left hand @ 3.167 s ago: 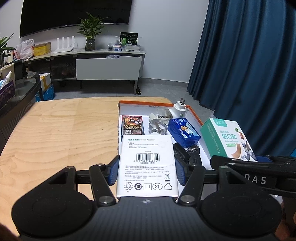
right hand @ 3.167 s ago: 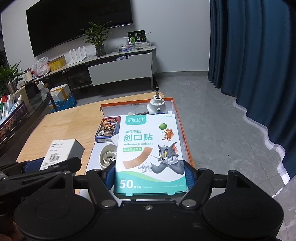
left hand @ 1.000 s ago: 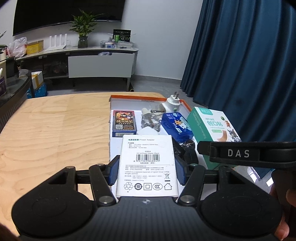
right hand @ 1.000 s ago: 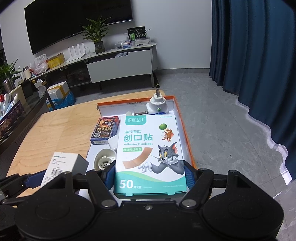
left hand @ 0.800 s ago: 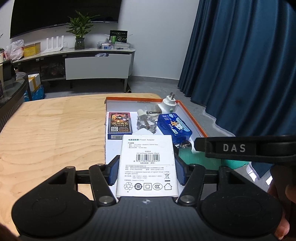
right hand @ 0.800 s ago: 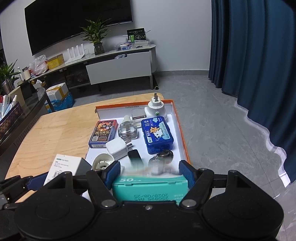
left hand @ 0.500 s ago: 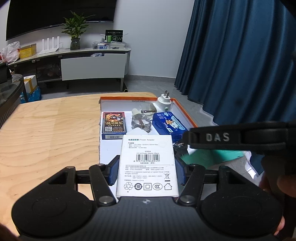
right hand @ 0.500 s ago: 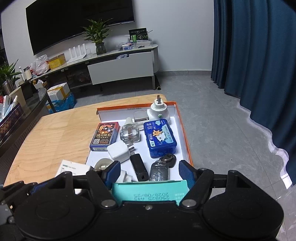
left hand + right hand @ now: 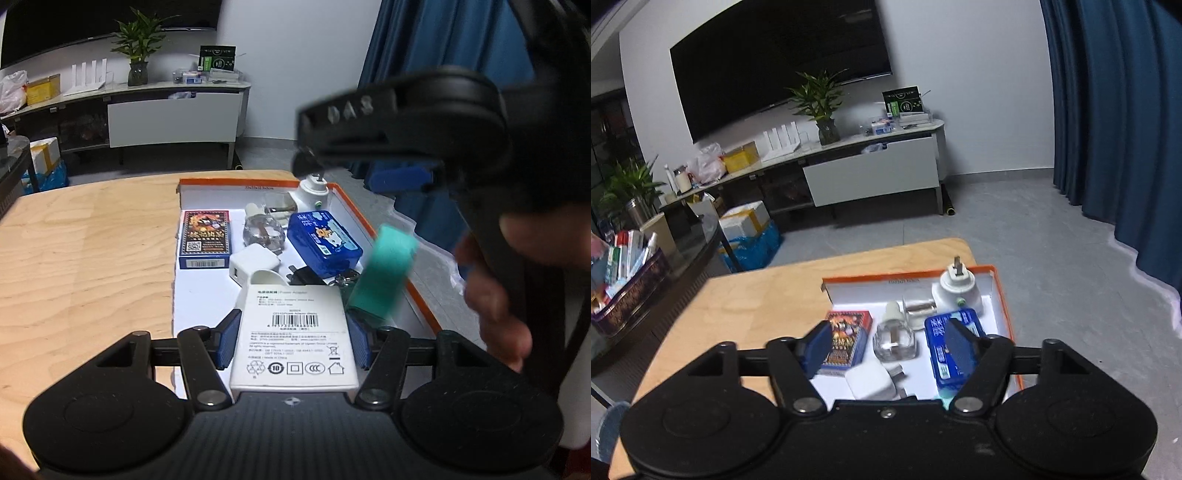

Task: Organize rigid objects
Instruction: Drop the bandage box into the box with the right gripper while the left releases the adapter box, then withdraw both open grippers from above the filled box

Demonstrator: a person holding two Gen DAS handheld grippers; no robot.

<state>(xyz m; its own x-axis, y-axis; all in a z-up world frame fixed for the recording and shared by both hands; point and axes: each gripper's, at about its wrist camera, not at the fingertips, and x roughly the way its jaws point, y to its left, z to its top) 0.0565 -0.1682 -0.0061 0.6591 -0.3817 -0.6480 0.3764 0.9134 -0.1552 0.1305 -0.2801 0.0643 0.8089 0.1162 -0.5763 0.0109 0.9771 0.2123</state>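
Observation:
My left gripper (image 9: 293, 341) is shut on a white power adapter box (image 9: 293, 332), held over the near end of the orange-rimmed white tray (image 9: 369, 225). The teal bandage box (image 9: 384, 275) is blurred and tilted at the tray's near right, free of any gripper. My right gripper (image 9: 886, 349) is open and empty, raised above the tray (image 9: 1003, 295); its black body (image 9: 406, 118) fills the upper right of the left wrist view. The tray holds a card box (image 9: 205, 240), a blue case (image 9: 325, 242), a glass bottle (image 9: 264, 232), a white charger (image 9: 253, 264) and a white plug (image 9: 314, 192).
The tray sits at the right end of a wooden table (image 9: 85, 251). Blue curtains (image 9: 1115, 110) hang to the right over grey floor. A TV console (image 9: 868, 166) with a plant stands against the far wall. A glass side table (image 9: 683, 236) with a basket is at left.
My right gripper tipped the bandage box down into the tray, opened and let it go, then rose and pulled back. The left gripper still holds the adapter box and drifted slightly over the tray.

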